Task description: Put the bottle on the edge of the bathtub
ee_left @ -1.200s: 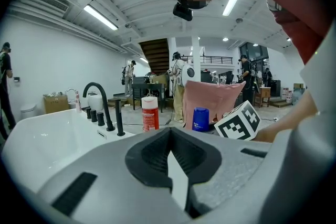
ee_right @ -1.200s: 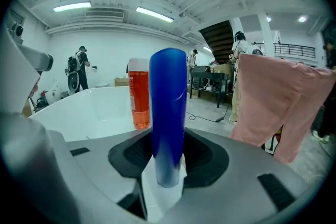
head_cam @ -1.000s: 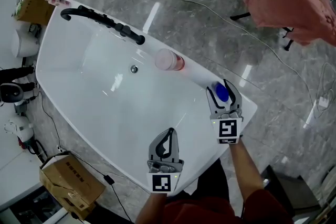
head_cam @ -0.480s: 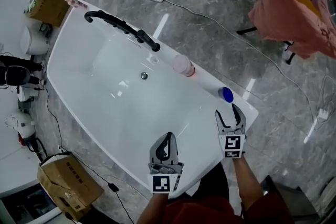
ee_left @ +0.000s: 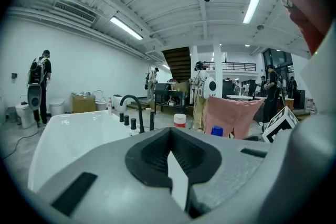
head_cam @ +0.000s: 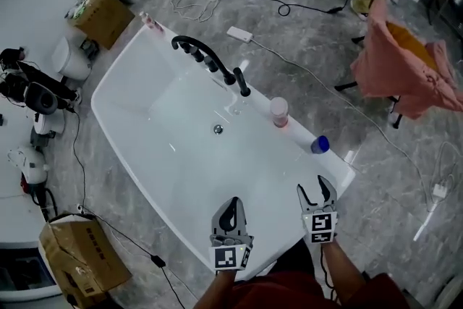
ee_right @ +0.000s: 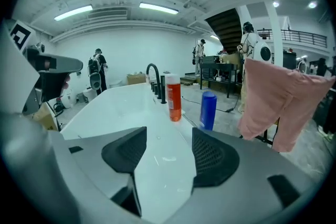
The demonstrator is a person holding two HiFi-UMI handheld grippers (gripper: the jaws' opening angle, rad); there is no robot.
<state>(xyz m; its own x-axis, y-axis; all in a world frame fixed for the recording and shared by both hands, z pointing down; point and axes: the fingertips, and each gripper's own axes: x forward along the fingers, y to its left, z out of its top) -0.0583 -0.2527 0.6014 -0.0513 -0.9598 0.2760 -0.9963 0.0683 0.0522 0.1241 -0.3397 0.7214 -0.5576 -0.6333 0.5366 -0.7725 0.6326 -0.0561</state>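
Observation:
A blue bottle (head_cam: 320, 145) (ee_right: 208, 110) stands upright on the right rim of the white bathtub (head_cam: 145, 76). My right gripper (head_cam: 318, 192) hangs open and empty near the tub's near right corner, well back from the blue bottle. Farther along the same rim stands an orange bottle with a white cap (head_cam: 278, 112) (ee_right: 173, 97). My left gripper (head_cam: 231, 215) is shut with nothing in it, over the tub's near rim. In the left gripper view the blue bottle (ee_left: 217, 131) and the orange one (ee_left: 179, 120) show small beyond the shut jaws.
A black tap set (head_cam: 210, 61) stands on the far rim, and a small pink bottle (head_cam: 150, 23) at the tub's far corner. A pink cloth (head_cam: 405, 69) hangs to the right. Cables cross the grey floor, cardboard boxes (head_cam: 79, 257) and white devices sit on the left.
The right gripper has let go of the blue bottle and drawn back toward me, jaws open. The head view has pulled back and shows more of the room.

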